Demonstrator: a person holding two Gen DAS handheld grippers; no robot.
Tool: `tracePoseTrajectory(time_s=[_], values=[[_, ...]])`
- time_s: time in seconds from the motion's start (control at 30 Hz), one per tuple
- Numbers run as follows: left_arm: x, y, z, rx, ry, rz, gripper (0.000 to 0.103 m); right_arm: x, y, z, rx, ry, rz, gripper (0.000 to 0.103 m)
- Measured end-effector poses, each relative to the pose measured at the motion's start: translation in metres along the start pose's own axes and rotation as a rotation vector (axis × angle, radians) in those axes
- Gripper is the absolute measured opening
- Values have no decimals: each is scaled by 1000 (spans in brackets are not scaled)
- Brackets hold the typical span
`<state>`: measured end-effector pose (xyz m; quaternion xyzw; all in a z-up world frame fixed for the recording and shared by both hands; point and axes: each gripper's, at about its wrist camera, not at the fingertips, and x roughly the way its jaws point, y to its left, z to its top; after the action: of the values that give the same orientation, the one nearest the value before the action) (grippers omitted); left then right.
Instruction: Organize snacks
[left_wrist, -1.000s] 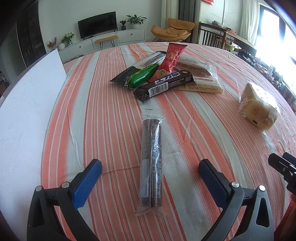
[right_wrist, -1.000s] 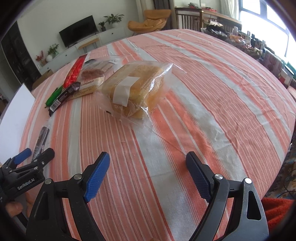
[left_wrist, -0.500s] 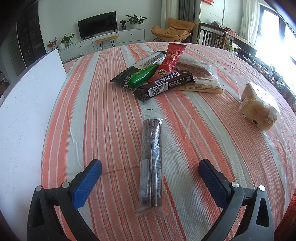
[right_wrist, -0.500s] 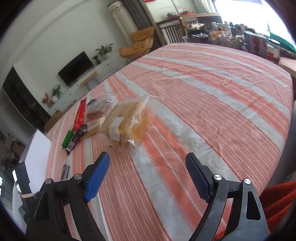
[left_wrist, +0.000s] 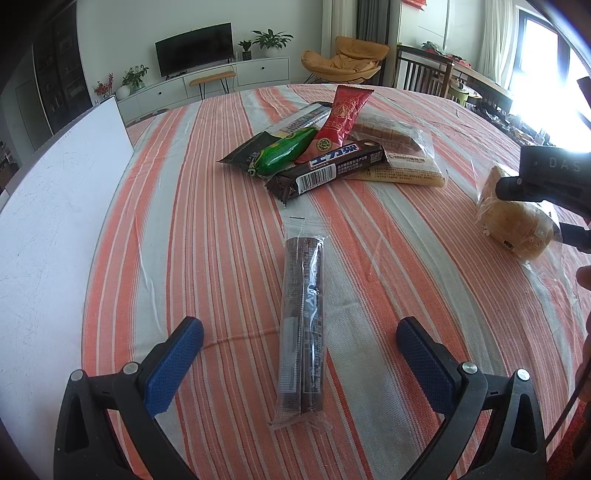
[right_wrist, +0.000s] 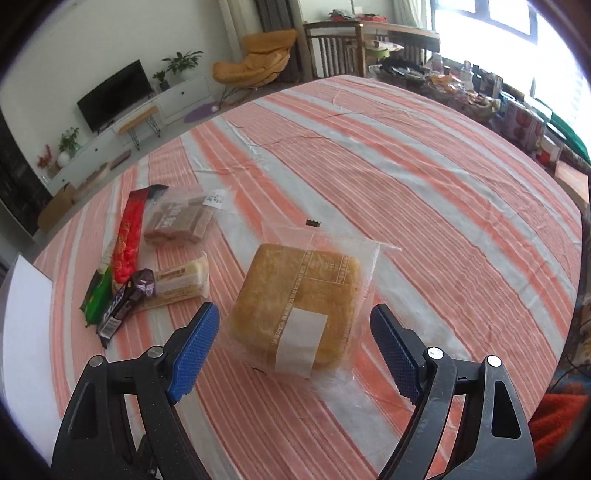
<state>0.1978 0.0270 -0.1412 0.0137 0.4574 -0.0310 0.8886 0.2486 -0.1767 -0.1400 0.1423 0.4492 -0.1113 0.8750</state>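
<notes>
A long clear pack of dark biscuits (left_wrist: 304, 317) lies on the striped tablecloth (left_wrist: 184, 221). My left gripper (left_wrist: 299, 328) hovers open over its near end, blue pads well apart from it on both sides. A bagged bread loaf (right_wrist: 299, 291) with a white label lies further right, also seen as the bread loaf (left_wrist: 517, 221). My right gripper (right_wrist: 293, 314) stands open above it, with the loaf's near end between the fingers and no pad touching. A pile of snacks sits beyond: red pack (left_wrist: 345, 110), green pack (left_wrist: 284, 153), dark bar (left_wrist: 332, 168).
A white board (left_wrist: 48, 206) covers the table's left side. Clear-wrapped cakes (right_wrist: 177, 221) and a pale wafer pack (right_wrist: 181, 284) lie in the pile. The black body of the right tool (left_wrist: 546, 173) hangs over the loaf. Chairs and a cluttered side table stand beyond the far edge.
My right gripper swung forward and left until the bread loaf sat between its open fingers. Its body now shows at the right of the left wrist view. The left gripper stayed still.
</notes>
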Motion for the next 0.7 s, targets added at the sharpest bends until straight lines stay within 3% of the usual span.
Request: tracePoseTrajectory(time_s=[0.1, 0.17, 0.23, 0.33, 0.43, 0.5, 0.53, 0.57, 0.63, 0.7], values=[[0, 0, 0, 0, 0, 0, 103, 36, 4, -7, 6, 113, -44, 88], [0, 0, 0, 0, 0, -1, 103, 35, 4, -8, -36, 55, -65, 84], [0, 0, 0, -1, -1, -5, 103, 28, -6, -9, -52, 16, -18, 74], [-3, 0, -1, 26, 17, -13, 100, 9, -30, -13, -40, -33, 60, 72], [-15, 7, -6, 2, 9, -28, 73, -17, -54, -24, -29, -88, 169, 72], [-19, 8, -8, 1, 2, -21, 47, -30, -70, -36, -10, -110, 264, 72], [-21, 8, -9, 11, -4, -22, 25, -35, -75, -43, -2, -121, 294, 72], [-22, 9, -10, 13, -7, -22, 17, -39, -77, -51, -1, -129, 320, 72], [-25, 14, -14, -24, -10, -44, 16, -42, -78, -69, -9, -131, 350, 72], [-33, 23, -19, -97, -16, -113, 16, -42, -74, -75, -6, -94, 394, 72]])
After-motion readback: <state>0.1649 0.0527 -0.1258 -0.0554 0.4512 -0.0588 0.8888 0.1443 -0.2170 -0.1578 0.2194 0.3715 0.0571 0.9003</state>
